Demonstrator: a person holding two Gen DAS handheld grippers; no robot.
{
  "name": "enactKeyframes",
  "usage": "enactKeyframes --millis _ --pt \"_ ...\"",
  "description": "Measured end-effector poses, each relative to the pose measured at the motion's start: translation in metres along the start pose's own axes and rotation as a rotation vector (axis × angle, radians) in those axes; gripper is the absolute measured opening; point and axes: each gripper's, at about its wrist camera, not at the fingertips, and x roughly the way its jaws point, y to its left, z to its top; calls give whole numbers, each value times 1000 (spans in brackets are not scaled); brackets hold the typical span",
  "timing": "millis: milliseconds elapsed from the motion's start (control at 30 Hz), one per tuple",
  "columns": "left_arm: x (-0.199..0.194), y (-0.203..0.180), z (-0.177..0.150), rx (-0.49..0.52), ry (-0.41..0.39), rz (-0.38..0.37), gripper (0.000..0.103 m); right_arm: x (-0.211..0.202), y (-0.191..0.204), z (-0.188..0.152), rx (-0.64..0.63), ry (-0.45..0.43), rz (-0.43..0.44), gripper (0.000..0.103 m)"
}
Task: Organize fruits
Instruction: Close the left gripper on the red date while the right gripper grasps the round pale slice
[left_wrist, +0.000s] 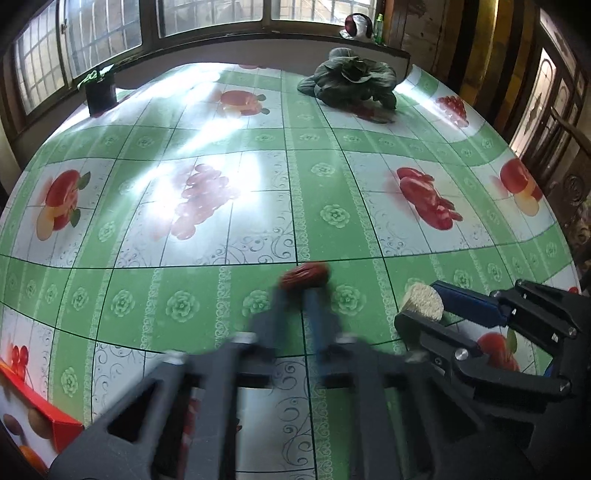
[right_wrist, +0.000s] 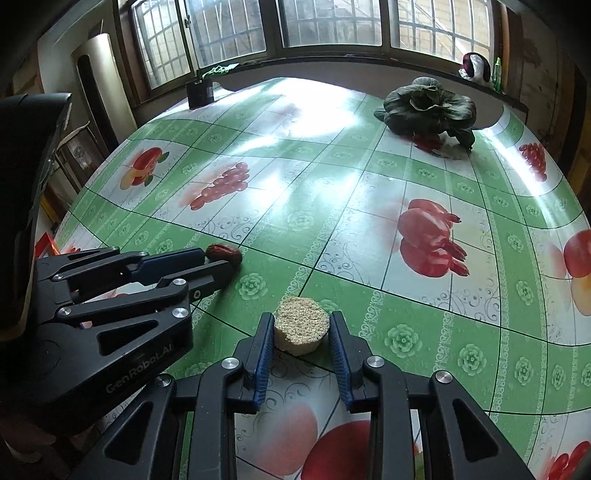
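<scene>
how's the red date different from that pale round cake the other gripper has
The red date is dark red, wrinkled and oblong; the pale cake is beige, grainy and a flat-topped round. The date is smaller than the cake. The left gripper pinches the date at its fingertips; the right gripper brackets the cake. Both sit over the tablecloth.
</scene>
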Motion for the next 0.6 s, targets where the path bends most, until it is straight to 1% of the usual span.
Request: enactKeyframes --millis 67,200,267,367,400,433,500,533,600 --pt "-1 0 -2 -5 1 -4 3 -1 -1 0 8 0 6 29" --pt "-5 4 -4 -33 11 -17 3 -2 1 -1 7 4 4 29" --pt "-12 6 -4 -40 1 -26 3 -3 1 -1 7 8 3 29" --pt "-18 3 -1 -17 -15 -51 5 -4 -3 -2 27 10 2 29" --pt "-19 0 0 9 -10 -51 13 -5 -4 -3 32 9 3 29" --pt "-19 -4 1 31 -10 -48 29 -5 -5 -3 39 9 4 29" --pt "-20 -8 2 51 -30 -51 51 -5 -7 -3 45 9 10 29" --pt "-19 -9 3 54 -38 -58 55 -5 -7 -3 40 10 7 29" --pt "-14 -11 7 65 -30 -72 55 -5 -9 -3 44 8 13 29"
